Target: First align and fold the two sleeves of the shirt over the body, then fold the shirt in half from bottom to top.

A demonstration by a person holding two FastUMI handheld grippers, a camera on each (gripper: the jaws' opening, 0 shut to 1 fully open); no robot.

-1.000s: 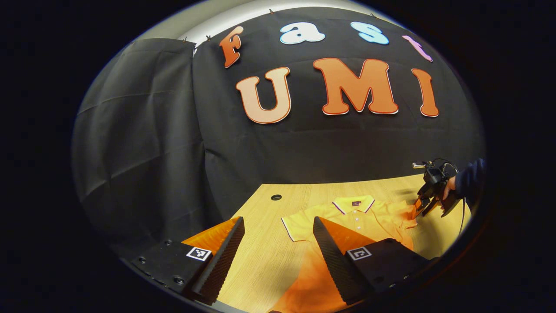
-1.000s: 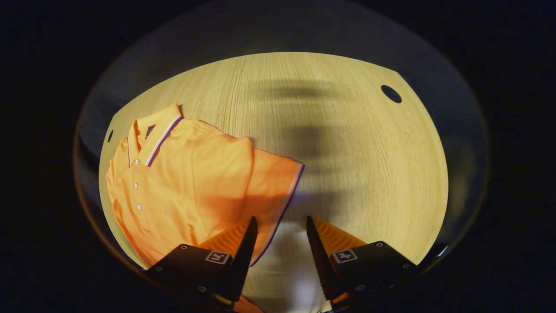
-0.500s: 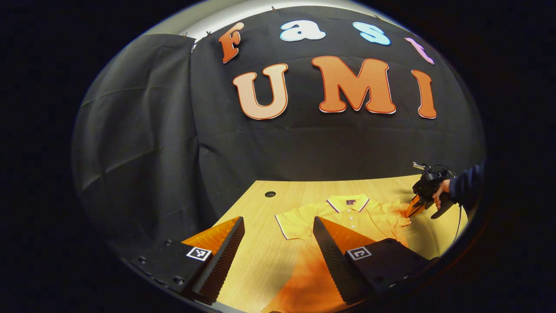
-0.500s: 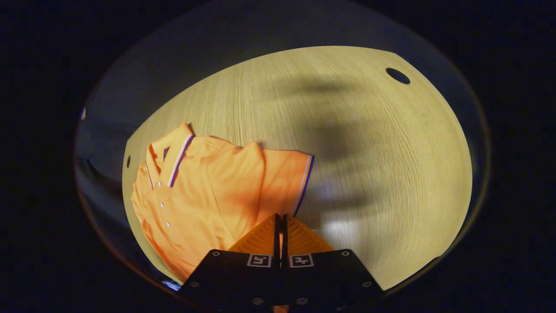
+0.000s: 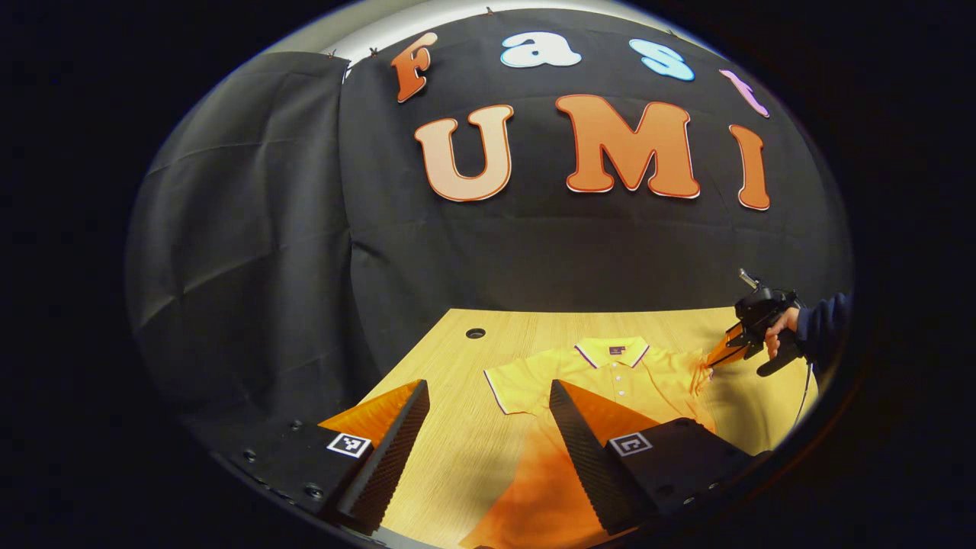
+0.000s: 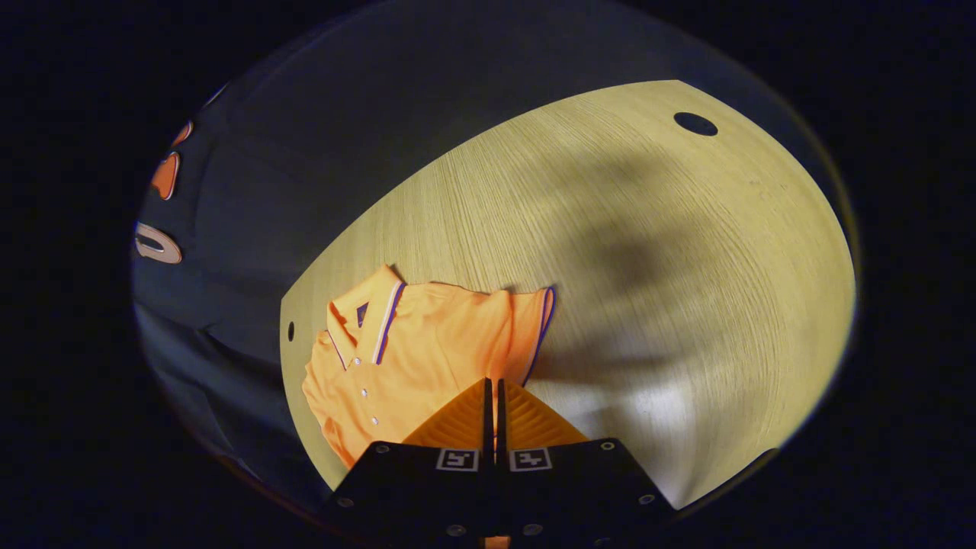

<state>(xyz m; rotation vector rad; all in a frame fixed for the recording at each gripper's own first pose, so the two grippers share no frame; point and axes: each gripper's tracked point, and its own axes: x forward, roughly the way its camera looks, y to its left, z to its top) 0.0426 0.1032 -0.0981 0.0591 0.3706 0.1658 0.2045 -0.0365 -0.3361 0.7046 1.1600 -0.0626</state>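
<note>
My right claw (image 6: 492, 393) pinches the shirt's (image 6: 427, 354) sleeve at six o'clock; the shirt lies on the surface (image 6: 648, 252). A thin grip may slip mid-fold (left claw (image 5: 488, 400) gapes wide, idle).

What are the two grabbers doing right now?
Left hand-held gripper: open, holding nothing.
Right hand-held gripper: closed on the shirt sleeve.

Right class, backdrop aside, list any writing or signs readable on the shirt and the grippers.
Neck label of the polo shirt: too small to read.
Square markers on the left gripper: black-and-white code patterns, no words.
Square markers on the right gripper: the same kind, no words.
</note>
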